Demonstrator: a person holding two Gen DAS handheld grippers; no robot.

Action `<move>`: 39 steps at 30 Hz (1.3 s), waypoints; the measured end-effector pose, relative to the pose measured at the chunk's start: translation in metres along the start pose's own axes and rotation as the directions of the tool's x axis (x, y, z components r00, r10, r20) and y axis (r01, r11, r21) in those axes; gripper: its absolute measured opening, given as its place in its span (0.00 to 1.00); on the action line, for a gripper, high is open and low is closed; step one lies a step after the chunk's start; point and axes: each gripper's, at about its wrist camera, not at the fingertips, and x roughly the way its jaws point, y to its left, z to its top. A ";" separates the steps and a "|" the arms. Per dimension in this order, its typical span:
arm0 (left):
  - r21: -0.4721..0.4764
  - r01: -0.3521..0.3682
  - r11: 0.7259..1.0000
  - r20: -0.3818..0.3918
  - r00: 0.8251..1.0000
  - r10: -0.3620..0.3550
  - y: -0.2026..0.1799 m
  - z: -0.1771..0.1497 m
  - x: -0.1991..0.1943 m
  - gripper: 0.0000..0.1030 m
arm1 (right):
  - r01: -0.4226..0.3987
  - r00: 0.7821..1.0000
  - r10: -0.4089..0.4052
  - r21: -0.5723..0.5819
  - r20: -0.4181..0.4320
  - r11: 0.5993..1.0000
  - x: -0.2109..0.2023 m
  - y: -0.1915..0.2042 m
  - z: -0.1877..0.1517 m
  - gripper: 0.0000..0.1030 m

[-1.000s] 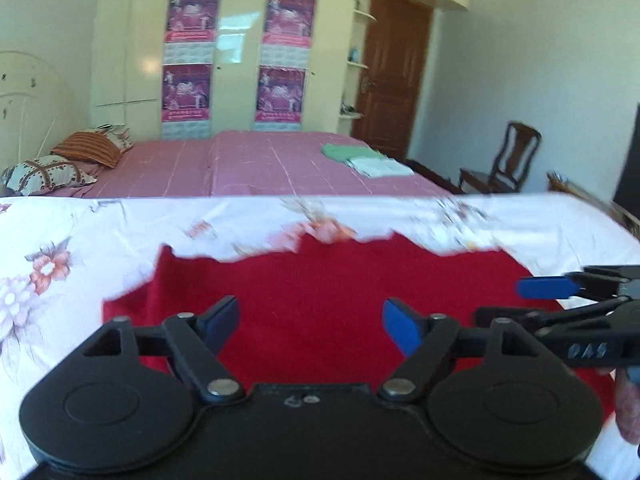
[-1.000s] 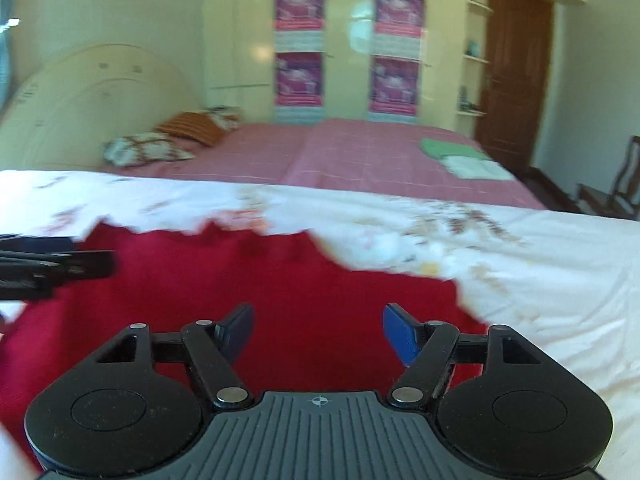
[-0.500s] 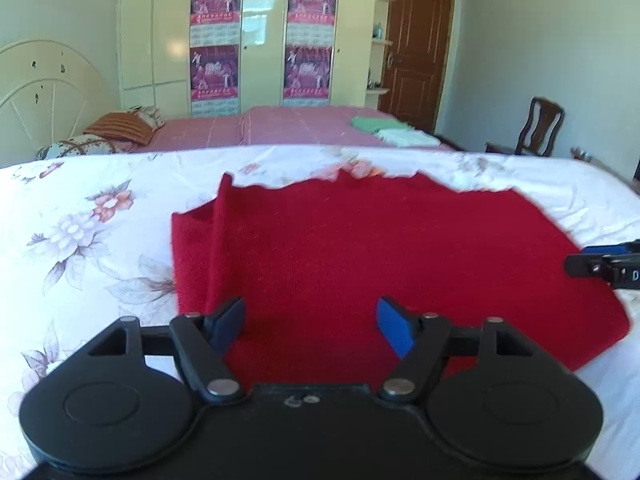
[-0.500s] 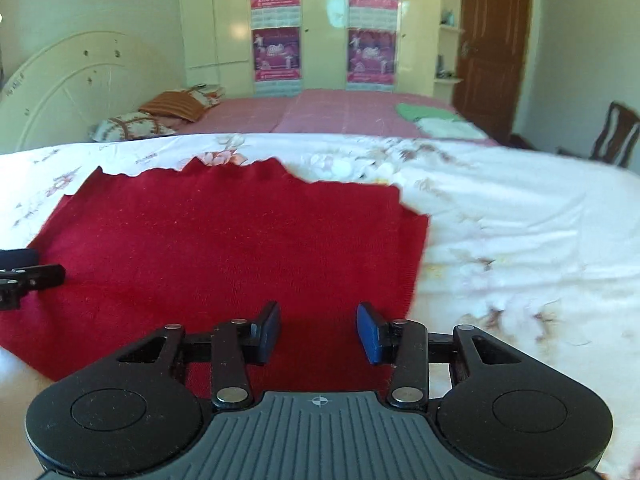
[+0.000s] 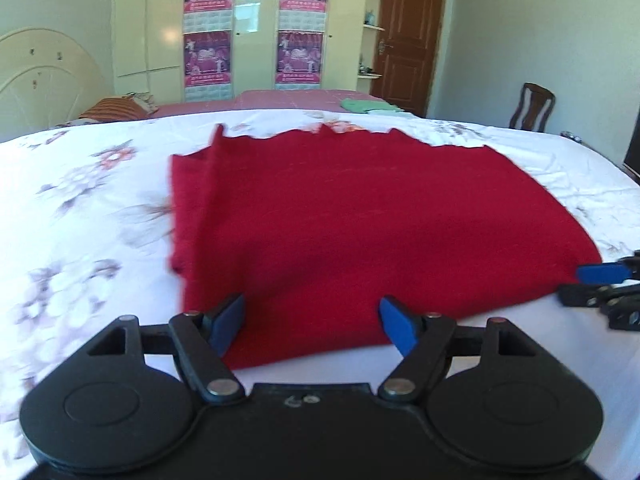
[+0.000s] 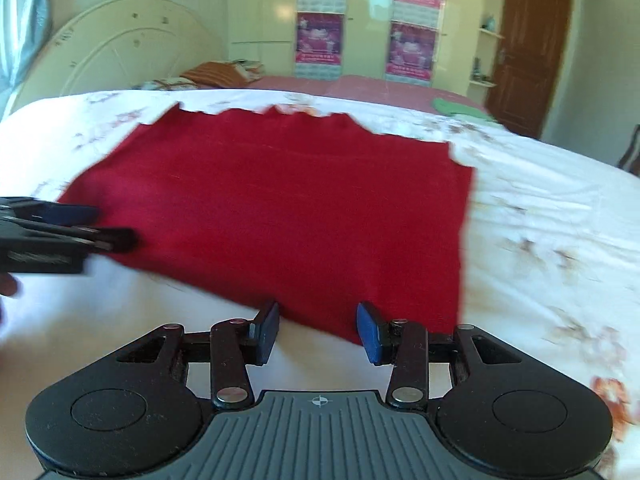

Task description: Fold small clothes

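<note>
Roughly, left to right across the bed:
Headboard: cream, arched, at the far left; its lower part was hidden behind the sheet.
Pillows: an orange striped one showed partly; anything beside it was too blurred to tell.
Sheet: white with flowers, the print smeared by blur at the edges.
Left gripper: jaws spread wide, nothing pinched; the blue pads hung over the near left corner of the cloth. Whether they touched it could not be told.
Red cloth: lay flat on the sheet between the two grippers, a doubled fold along its left side, far edge jagged; its near edge was partly hidden behind the gripper bodies.
Right gripper: jaws partly apart, narrower than the left's, having just closed some; the cloth's near right corner lay in the gap, not gripped by the pads.
Person: only a dark sliver of a hand at the left border of the right view, cut off.
Green item: on the far pink bed, too small to identify.
Chair: wooden, at the right wall, its lower half hidden.
</note>
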 end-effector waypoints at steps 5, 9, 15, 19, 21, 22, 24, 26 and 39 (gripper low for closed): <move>-0.059 -0.039 0.997 0.043 0.998 0.042 0.019 0.006 -0.031 0.70 | -0.015 1.000 0.012 0.079 0.027 0.997 -0.024 -0.027 0.000 0.41; -0.192 -0.038 0.981 0.010 0.999 0.040 0.048 0.007 -0.029 0.61 | -0.035 0.998 0.023 0.187 0.066 0.982 -0.039 -0.057 0.000 0.41; -0.424 0.047 0.904 -0.011 0.998 -0.057 0.085 0.001 -0.009 0.22 | -0.104 0.995 0.100 0.282 0.029 0.954 -0.024 -0.078 -0.003 0.40; -0.482 0.070 0.873 0.000 0.997 -0.080 0.094 0.000 -0.010 0.05 | -0.100 0.995 0.100 0.256 0.013 0.961 -0.020 -0.078 -0.003 0.11; -0.460 0.065 0.886 0.034 0.998 -0.056 0.093 0.002 -0.022 0.04 | -0.089 0.996 0.082 0.256 0.036 0.963 -0.027 -0.081 -0.001 0.10; -0.439 0.052 0.897 0.041 0.998 -0.038 0.092 0.002 -0.026 0.04 | -0.087 0.996 0.075 0.253 0.057 0.964 -0.032 -0.083 -0.001 0.10; -0.417 0.032 0.909 -0.003 0.999 -0.036 0.091 -0.002 -0.018 0.04 | -0.091 0.995 0.077 0.256 0.065 0.962 -0.039 -0.089 -0.003 0.10; -0.406 0.031 0.913 -0.012 0.999 -0.039 0.088 -0.005 -0.010 0.06 | -0.084 0.996 0.084 0.246 0.011 0.966 -0.028 -0.088 -0.007 0.10; -0.709 0.180 0.682 0.056 0.978 -0.201 0.078 -0.035 -0.043 0.50 | -0.094 0.990 0.065 0.240 0.126 0.966 -0.069 -0.089 0.003 0.20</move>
